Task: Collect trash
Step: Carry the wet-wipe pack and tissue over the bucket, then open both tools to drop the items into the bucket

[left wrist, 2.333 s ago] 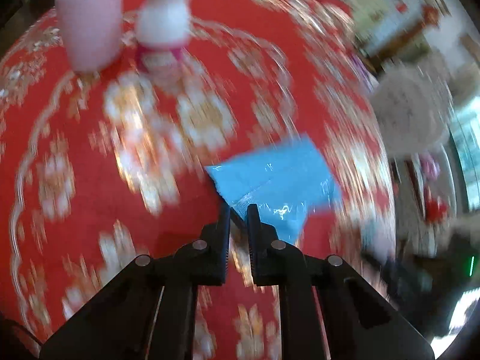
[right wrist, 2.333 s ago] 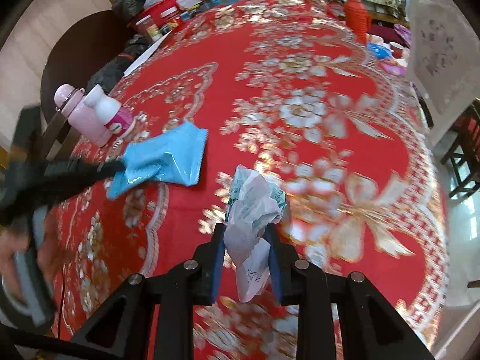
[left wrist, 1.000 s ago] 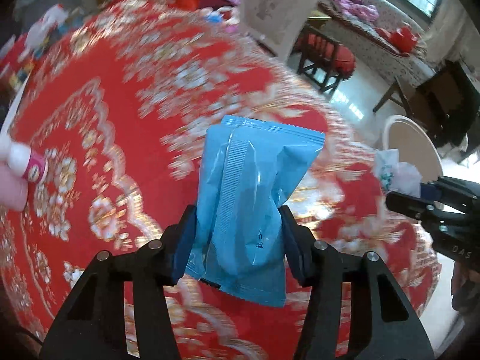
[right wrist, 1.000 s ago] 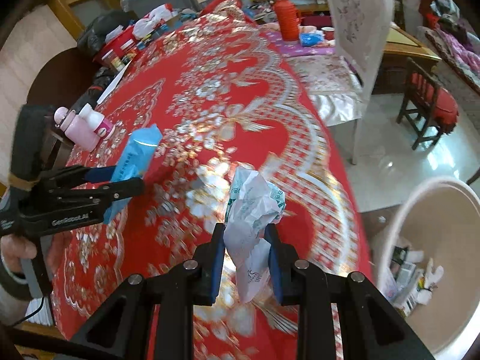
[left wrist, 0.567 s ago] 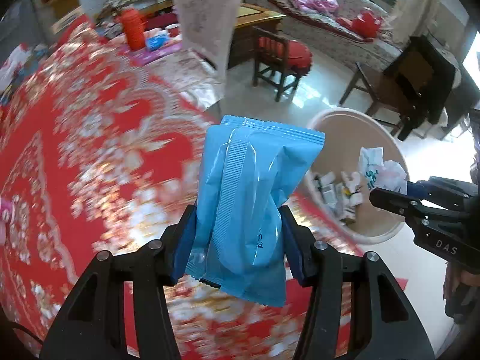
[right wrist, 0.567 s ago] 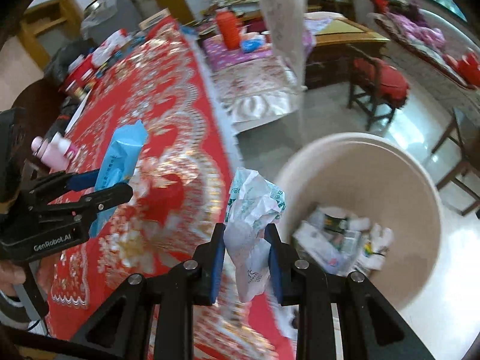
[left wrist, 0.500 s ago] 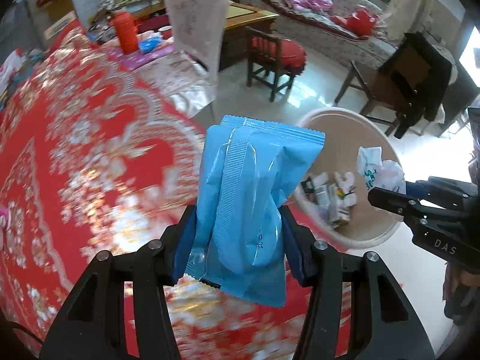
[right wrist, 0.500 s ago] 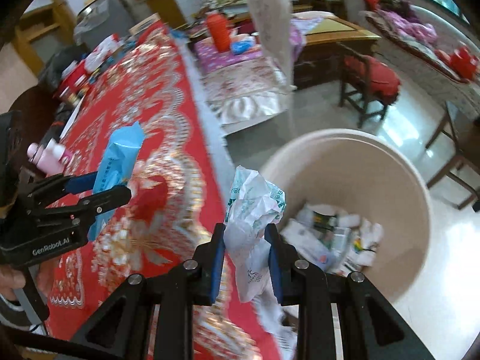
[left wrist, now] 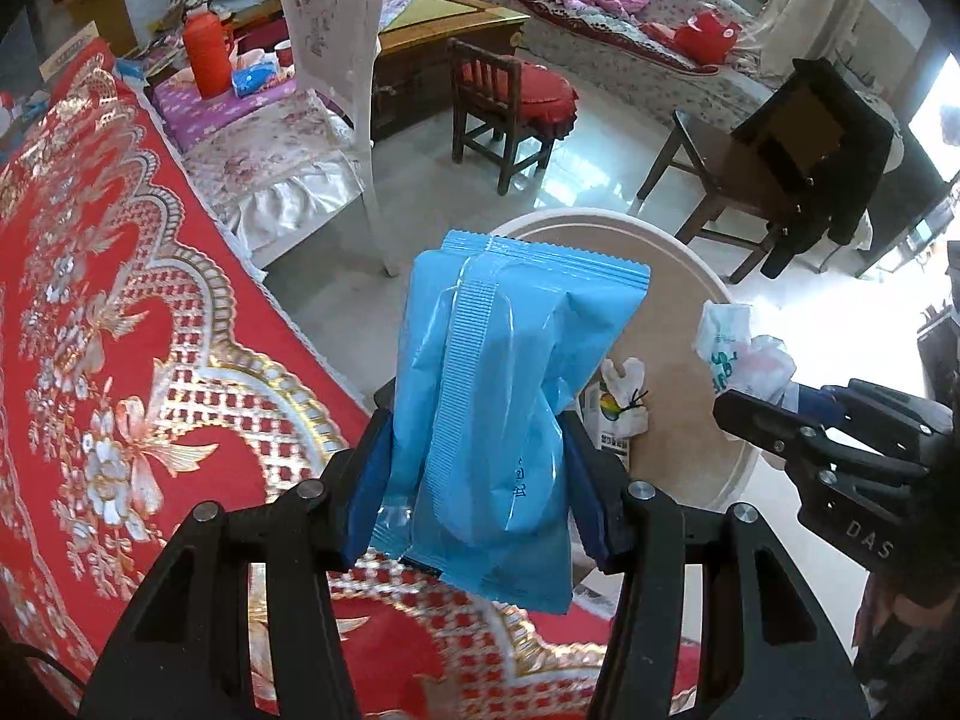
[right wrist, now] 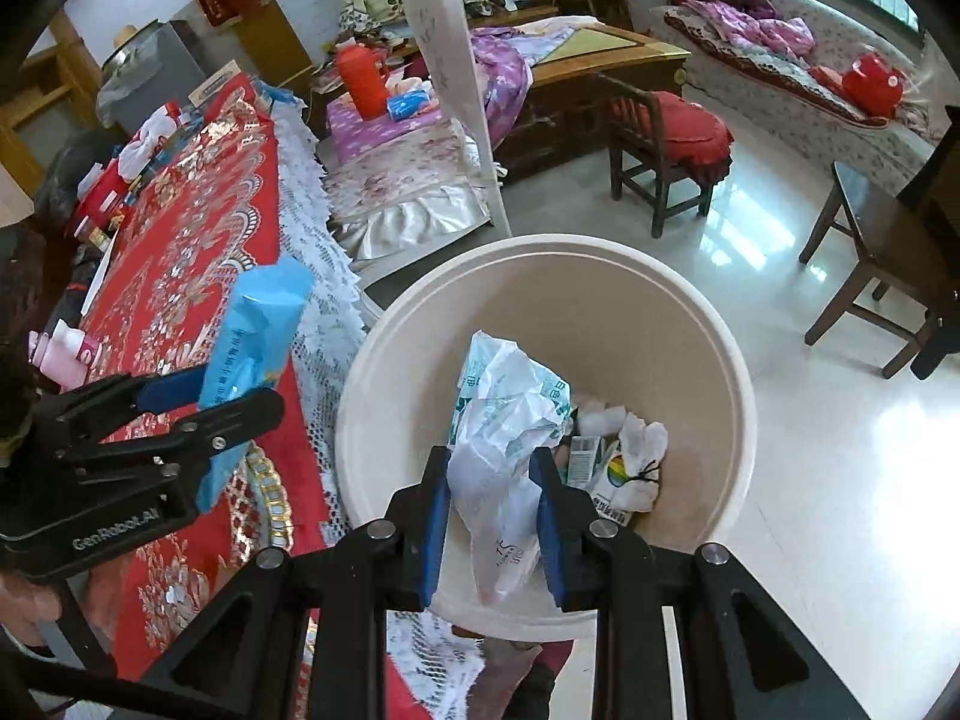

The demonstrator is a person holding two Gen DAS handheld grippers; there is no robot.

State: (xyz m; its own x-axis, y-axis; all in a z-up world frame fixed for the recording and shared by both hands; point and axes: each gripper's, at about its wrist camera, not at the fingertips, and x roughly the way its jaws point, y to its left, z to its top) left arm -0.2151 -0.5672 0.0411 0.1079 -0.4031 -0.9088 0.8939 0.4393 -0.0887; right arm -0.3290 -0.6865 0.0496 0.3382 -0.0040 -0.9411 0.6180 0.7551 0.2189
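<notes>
My left gripper (left wrist: 480, 450) is shut on a blue plastic packet (left wrist: 510, 396) and holds it upright above the edge of the red tablecloth (left wrist: 90, 300); the packet also shows in the right wrist view (right wrist: 252, 348). My right gripper (right wrist: 489, 492) is shut on a crumpled white wrapper (right wrist: 504, 432) and holds it over the cream round trash bin (right wrist: 690, 324) on the floor. The bin (left wrist: 678, 276) holds several pieces of trash (right wrist: 624, 468). The right gripper and wrapper (left wrist: 738, 354) show at the right of the left wrist view.
A white chair (left wrist: 336, 78) stands beside the table. Wooden chairs (right wrist: 660, 144) and a dark stool (right wrist: 882, 252) stand on the glossy floor. A pink bottle (right wrist: 60, 354) sits on the table. A red thermos (right wrist: 360, 78) stands on a side table.
Both grippers have swung from over the table toward the bin. The right gripper with the wrapper is now over the bin's opening; the left with the packet is nearer its rim.
</notes>
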